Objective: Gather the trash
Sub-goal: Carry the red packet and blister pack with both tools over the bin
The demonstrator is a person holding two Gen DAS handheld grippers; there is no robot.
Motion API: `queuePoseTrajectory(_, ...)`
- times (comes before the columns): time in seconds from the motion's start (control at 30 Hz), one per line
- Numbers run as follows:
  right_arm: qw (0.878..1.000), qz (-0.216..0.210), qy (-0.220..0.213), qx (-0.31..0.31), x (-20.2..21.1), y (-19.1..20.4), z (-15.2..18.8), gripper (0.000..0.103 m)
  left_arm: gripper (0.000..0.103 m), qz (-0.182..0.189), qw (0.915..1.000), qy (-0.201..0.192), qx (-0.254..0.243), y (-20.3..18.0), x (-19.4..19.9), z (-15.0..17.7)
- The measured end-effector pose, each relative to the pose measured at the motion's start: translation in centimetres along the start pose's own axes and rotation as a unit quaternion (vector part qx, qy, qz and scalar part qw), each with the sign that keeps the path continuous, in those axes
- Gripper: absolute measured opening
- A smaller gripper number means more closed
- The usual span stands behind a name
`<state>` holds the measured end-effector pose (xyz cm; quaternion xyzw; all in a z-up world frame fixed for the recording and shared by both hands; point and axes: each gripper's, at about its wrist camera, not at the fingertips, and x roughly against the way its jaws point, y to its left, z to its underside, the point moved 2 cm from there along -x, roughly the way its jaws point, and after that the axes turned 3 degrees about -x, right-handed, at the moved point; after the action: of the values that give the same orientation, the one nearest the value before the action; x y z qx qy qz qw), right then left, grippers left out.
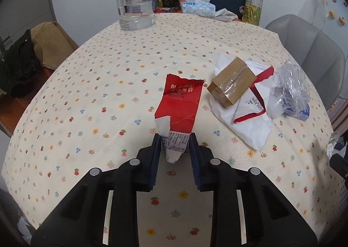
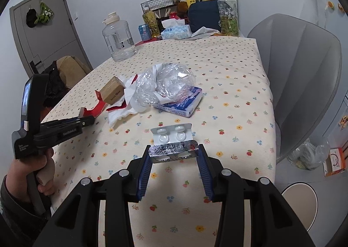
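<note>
My left gripper (image 1: 174, 140) is clamped on the near, white end of the torn red carton (image 1: 180, 103), which lies flat on the tablecloth (image 1: 87, 94) and points away from me toward mid-table. My right gripper (image 2: 174, 149) grips a folded pill blister (image 2: 173, 141) by its two side edges; the foil half sits between the pads and the clear-bubble half sticks out ahead.

To the right of the carton, close but not touching, a brown box (image 1: 231, 87) rests on a torn white wrapper (image 1: 248, 120). Crumpled clear plastic (image 2: 165, 85) sits against that wrapper and partly on top of a blue tissue pack (image 2: 182, 105). That heap lies well ahead of the blister, with open cloth between them.

The left half of the table is bare cloth up to the water jug (image 1: 134, 1) at the far edge. The right table edge runs close to a grey chair (image 2: 304, 73). Bottles, a tissue box and a dark bag (image 2: 203, 12) crowd the back edge against the wall.
</note>
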<state>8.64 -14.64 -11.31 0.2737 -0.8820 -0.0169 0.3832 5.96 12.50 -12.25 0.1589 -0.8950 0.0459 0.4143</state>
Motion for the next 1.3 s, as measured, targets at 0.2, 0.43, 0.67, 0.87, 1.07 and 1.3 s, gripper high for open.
queuePoseTrajectory(0.2,1.000,0.007,-0.009,-0.003,0.8,-0.6,-0.3,0.041,0.026,0.001,0.9988,-0.040,0.027,2.2,2.4,-0.6)
queuePoseTrajectory(0.43,0.999,0.030,-0.032,-0.012,2.9,-2.2,-1.1,0.041,0.026,0.016,0.9940,-0.102,0.035,2.4,6.6,-2.3)
queuePoseTrajectory(0.67,0.996,0.066,-0.052,-0.038,5.5,-5.8,-1.3,0.041,0.026,0.063,0.9900,-0.126,0.002,-2.2,8.3,-4.0)
queuePoseTrajectory(0.87,0.991,0.096,-0.066,-0.062,7.5,-9.0,-1.0,0.041,0.026,0.110,0.9845,-0.131,-0.040,-7.7,8.9,-4.8)
queuePoseTrajectory(1.07,0.986,0.121,-0.077,-0.085,9.2,-12.1,-0.3,0.041,0.026,0.143,0.9789,-0.123,-0.079,-13.1,8.5,-5.3)
queuePoseTrajectory(1.3,0.978,0.150,-0.081,-0.118,10.5,-16.1,1.0,0.041,0.026,0.177,0.9700,-0.110,-0.126,-19.3,8.1,-4.9)
